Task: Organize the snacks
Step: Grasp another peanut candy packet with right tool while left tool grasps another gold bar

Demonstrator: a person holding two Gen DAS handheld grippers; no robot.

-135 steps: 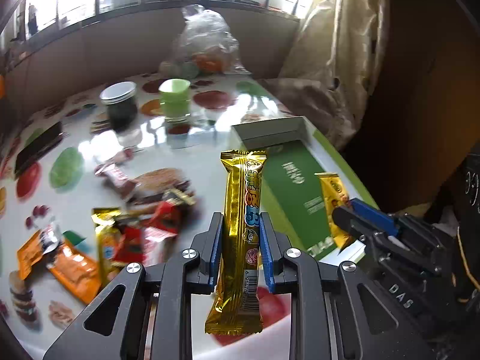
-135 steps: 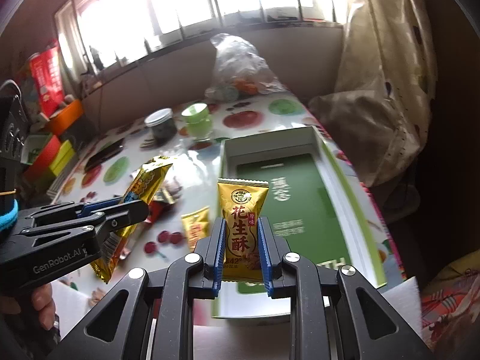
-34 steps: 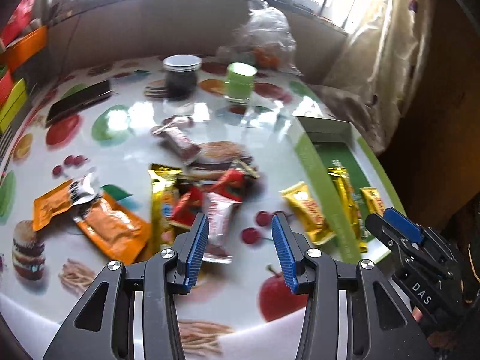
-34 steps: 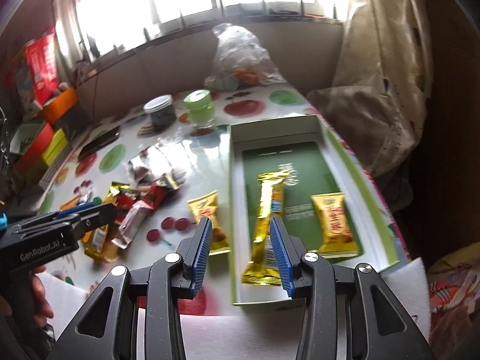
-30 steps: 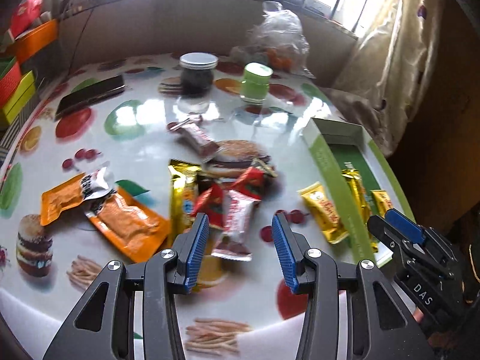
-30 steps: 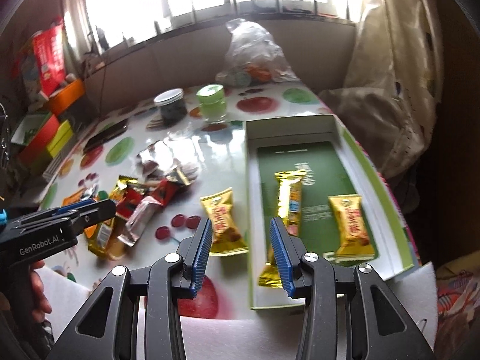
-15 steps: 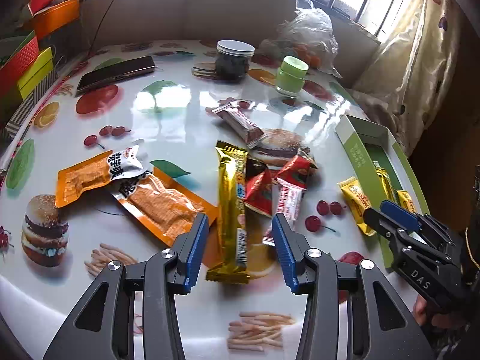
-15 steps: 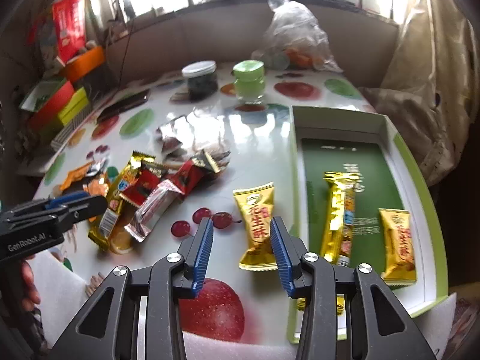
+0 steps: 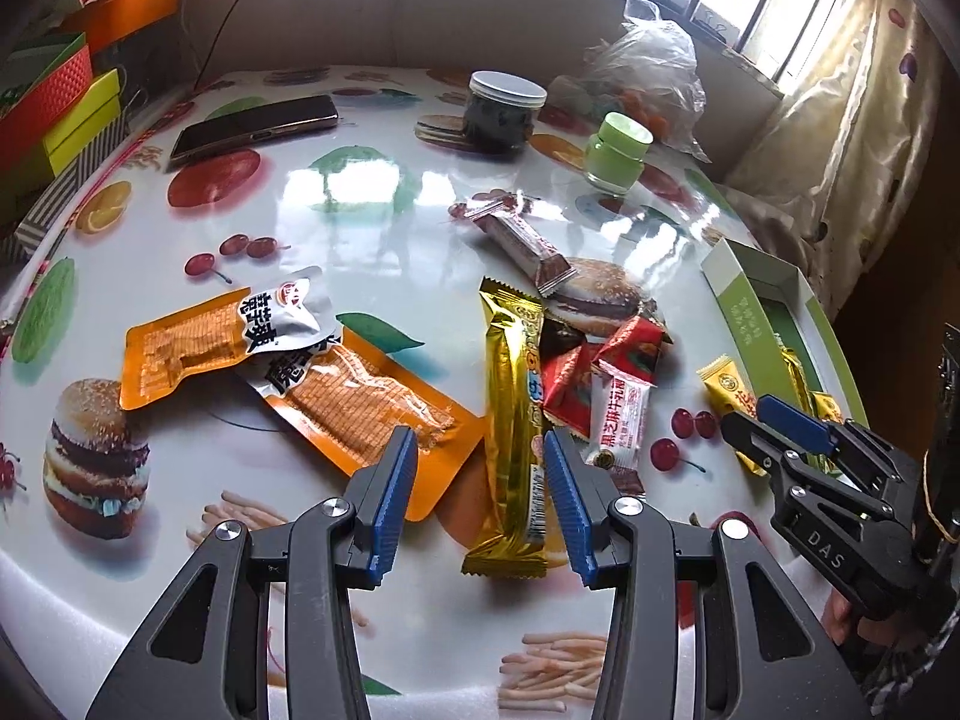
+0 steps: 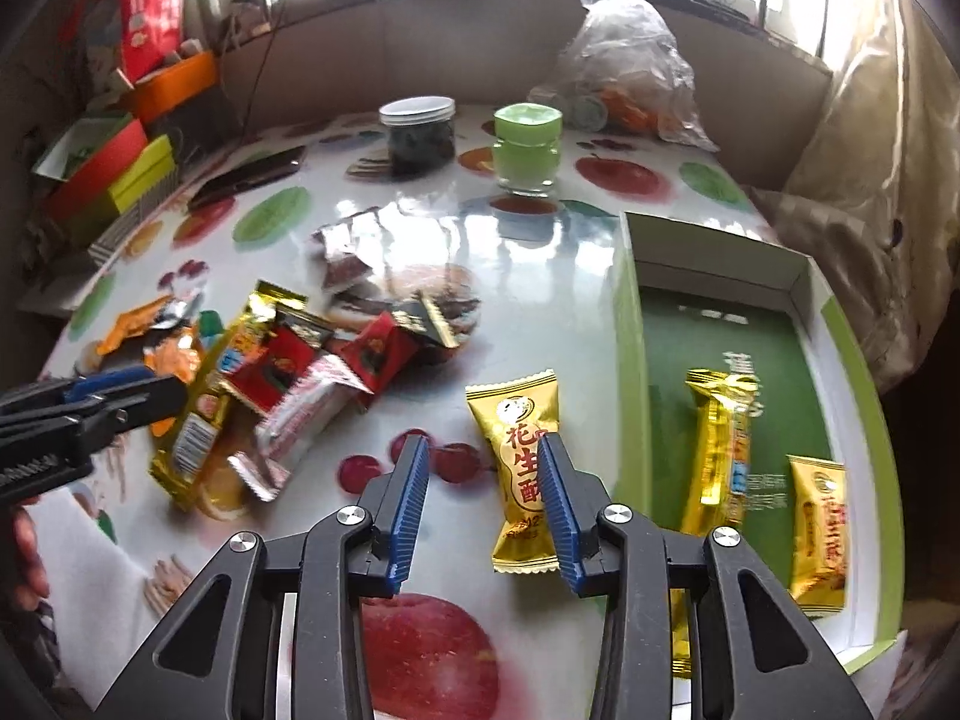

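Two grippers, both apart and empty: left gripper point(image 9: 480, 498) straddling the long gold bar point(image 9: 513, 432); right gripper point(image 10: 483, 504), jaws just narrowing, beside the peanut candy point(image 10: 522, 462). Risks: overlapping wrappers lifting too; my pad pinning the candy.

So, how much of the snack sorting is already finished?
Two gold snacks lie in the green box. Both grippers are open and hold nothing: the left gripper nears a long gold bar, the right gripper, jaws just closing, a gold pack. The pile remains.
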